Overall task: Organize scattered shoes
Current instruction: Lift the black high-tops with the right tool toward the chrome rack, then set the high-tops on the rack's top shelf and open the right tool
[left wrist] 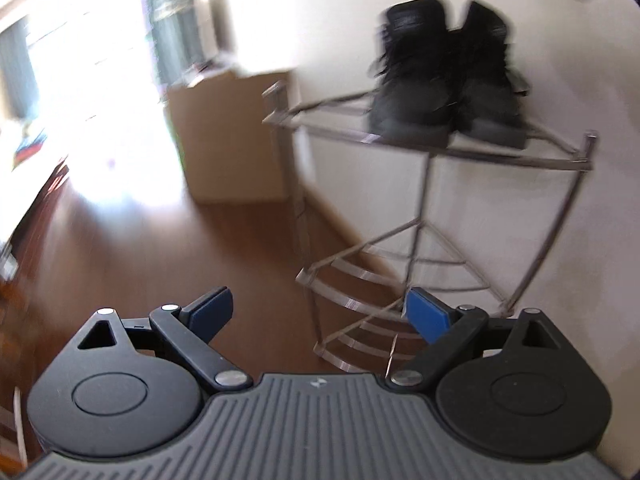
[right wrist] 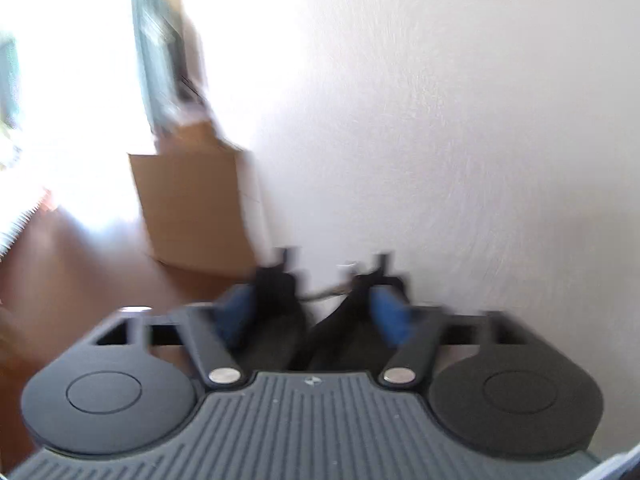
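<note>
Pair of black lace-up shoes (left wrist: 448, 76) sits side by side on the top tier of a grey metal wire corner rack (left wrist: 420, 148), against the white wall (left wrist: 560, 220).
Left hand-held gripper (left wrist: 320, 312) has its blue pads wide apart, nothing between them, above brown wood floor (left wrist: 160, 260) near the rack's lower tiers. Right hand-held gripper (right wrist: 316, 312) is blurred; its blue pads (right wrist: 390, 312) sit fairly close with dark shapes between them, so cannot tell if it grips anything. It also shows at the top edge of the left view, above the shoes. Brown cardboard box (left wrist: 236, 136) stands on the floor by the wall, left of the rack.
</note>
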### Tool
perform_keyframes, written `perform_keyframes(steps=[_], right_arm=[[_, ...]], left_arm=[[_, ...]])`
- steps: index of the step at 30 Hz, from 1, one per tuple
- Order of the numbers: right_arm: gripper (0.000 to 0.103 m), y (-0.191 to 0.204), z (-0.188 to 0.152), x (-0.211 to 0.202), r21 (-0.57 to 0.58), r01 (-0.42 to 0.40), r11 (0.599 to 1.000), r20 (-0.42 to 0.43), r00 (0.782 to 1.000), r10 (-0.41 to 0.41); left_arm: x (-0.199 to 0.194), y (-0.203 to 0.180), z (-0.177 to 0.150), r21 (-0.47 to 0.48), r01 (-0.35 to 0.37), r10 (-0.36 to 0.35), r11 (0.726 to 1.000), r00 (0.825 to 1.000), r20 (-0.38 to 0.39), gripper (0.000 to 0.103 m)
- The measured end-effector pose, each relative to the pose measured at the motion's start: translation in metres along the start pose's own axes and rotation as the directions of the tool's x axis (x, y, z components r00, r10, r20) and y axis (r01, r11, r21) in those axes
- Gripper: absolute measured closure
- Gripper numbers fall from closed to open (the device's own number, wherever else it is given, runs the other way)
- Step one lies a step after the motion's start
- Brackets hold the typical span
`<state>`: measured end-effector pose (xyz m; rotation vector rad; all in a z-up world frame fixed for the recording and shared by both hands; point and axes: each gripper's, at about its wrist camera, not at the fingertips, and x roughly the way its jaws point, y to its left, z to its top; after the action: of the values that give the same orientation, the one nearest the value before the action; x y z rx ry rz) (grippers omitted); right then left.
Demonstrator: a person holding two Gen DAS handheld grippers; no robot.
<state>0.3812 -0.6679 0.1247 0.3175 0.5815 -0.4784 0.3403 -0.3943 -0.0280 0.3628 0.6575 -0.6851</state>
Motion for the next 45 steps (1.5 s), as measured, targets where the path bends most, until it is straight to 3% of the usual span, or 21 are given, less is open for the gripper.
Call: perform_keyframes(steps=[3, 7, 8, 10, 13, 17, 20, 24, 29, 45], right_arm=[[0.099, -0.016, -0.101, -0.042, 0.016, -0.061, 0.998, -0.012, 0.998, 0.061], [0.101, -0.018, -0.165, -0.036, 0.028, -0.062, 0.998, -0.084, 0.994, 0.064], [0.101, -0.012, -0.178, -0.031, 0.032, -0.064, 0.997, -0.11, 0.992, 0.067], [0.101, -0.003, -0.194, -0.007, 0.039, -0.059, 0.998, -0.15, 0.987, 0.064], [0.101, -0.006, -0.204, 0.011, 0.07, -0.056, 0.996, -0.15, 0.986, 0.066], [0.101, -0.017, -0.158, 0.024, 0.071, -0.038, 0.997, -0.121, 0.992, 0.046], [0.101, -0.034, -0.15, 0.053, 0.059, -0.016, 0.998, -0.103, 0.994, 0.022], [0.101, -0.034, -0.137, 0.068, 0.038, 0.035, 0.999, -0.078, 0.996, -0.032], [0.101, -0.041, -0.134, 0.072, 0.051, 0.059, 0.997, -0.067, 0.996, -0.055], [0.102, -0.051, -0.142, 0.08, 0.109, 0.094, 0.99, -0.002, 0.996, -0.095]], left_arm=[[0.027, -0.007, 0.021, 0.166, 0.128, -0.136, 0.978, 0.99, 0.037, 0.009], [0.06, -0.03, 0.039, 0.402, 0.289, -0.325, 0.869, 0.946, 0.022, 0.01], [0.067, -0.035, 0.041, 0.441, 0.303, -0.345, 0.845, 0.938, 0.017, 0.01], [0.085, -0.052, 0.045, 0.565, 0.311, -0.374, 0.764, 0.927, -0.004, 0.012], [0.096, -0.062, 0.053, 0.626, 0.293, -0.378, 0.723, 0.926, 0.003, 0.012], [0.108, -0.07, 0.061, 0.648, 0.288, -0.376, 0.705, 0.927, -0.002, 0.012], [0.122, -0.079, 0.064, 0.661, 0.29, -0.377, 0.692, 0.926, -0.012, 0.013], [0.129, -0.082, 0.068, 0.654, 0.294, -0.381, 0.697, 0.924, -0.01, 0.014], [0.128, -0.084, 0.071, 0.671, 0.289, -0.391, 0.683, 0.92, 0.002, 0.015], [0.127, -0.084, 0.071, 0.625, 0.267, -0.375, 0.733, 0.926, 0.045, 0.021]])
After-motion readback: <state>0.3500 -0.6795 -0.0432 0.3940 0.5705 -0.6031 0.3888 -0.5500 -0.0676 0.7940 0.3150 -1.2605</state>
